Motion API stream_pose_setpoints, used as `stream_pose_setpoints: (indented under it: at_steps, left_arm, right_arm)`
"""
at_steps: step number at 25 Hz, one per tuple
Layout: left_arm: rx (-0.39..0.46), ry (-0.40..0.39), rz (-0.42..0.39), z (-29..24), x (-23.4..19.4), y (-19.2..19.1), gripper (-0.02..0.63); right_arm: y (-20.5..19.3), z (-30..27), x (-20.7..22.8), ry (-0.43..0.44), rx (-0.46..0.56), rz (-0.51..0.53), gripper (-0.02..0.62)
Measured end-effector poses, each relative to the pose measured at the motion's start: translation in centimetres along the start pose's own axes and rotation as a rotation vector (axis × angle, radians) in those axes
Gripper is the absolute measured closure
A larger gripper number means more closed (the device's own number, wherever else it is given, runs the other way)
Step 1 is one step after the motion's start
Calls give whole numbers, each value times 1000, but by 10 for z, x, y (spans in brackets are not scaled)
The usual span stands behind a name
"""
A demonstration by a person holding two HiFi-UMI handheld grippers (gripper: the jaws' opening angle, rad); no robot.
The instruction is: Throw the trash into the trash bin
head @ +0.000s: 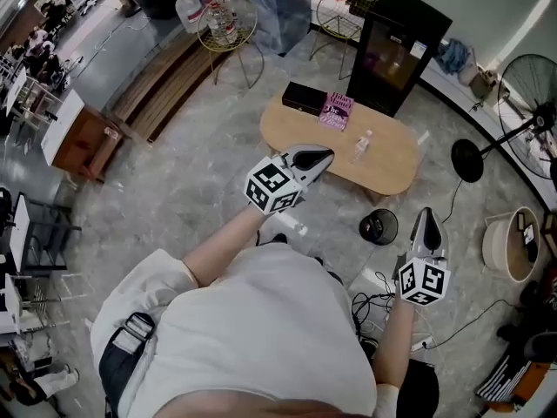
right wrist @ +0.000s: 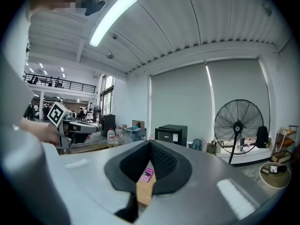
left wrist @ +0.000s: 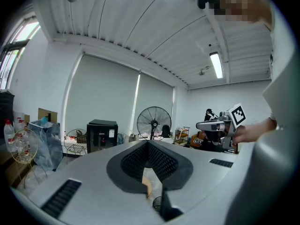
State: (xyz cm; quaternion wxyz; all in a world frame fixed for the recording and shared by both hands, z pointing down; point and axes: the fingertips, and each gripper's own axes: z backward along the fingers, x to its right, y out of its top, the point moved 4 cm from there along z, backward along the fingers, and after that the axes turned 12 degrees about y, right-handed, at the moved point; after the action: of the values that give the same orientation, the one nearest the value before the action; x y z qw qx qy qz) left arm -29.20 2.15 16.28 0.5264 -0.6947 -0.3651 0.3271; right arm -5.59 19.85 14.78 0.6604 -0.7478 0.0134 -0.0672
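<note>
A small clear plastic bottle (head: 361, 144) stands on the oval wooden table (head: 383, 168). The black round trash bin (head: 379, 226) sits on the floor just in front of the table; its rim (left wrist: 158, 204) shows through the gap below the left jaws. My left gripper (head: 324, 156) is held over the table's near edge, left of the bottle, jaws shut and empty. My right gripper (head: 427, 215) hangs right of the bin, level, its jaws shut with nothing in them. The right gripper view shows the pink book (right wrist: 146, 174) beyond the jaws.
A black box (head: 305, 98) and the pink book (head: 338, 111) lie on the table's far end. A black cabinet (head: 396, 50) stands behind it. A standing fan (head: 531, 103), a round tub (head: 509, 244) and floor cables (head: 370, 303) are to the right.
</note>
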Motion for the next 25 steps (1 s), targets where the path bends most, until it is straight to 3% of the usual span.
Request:
stream_pose_setpoints:
  at_steps: [16,25]
  left_arm:
    - [-18,59,16,-7,48,-15,600]
    - [-33,80,21,-15,47,-20,600]
  right_arm:
    - [-15,26,36,63,-22,-10,584]
    - [-23,17,47,78,-38,-27,584]
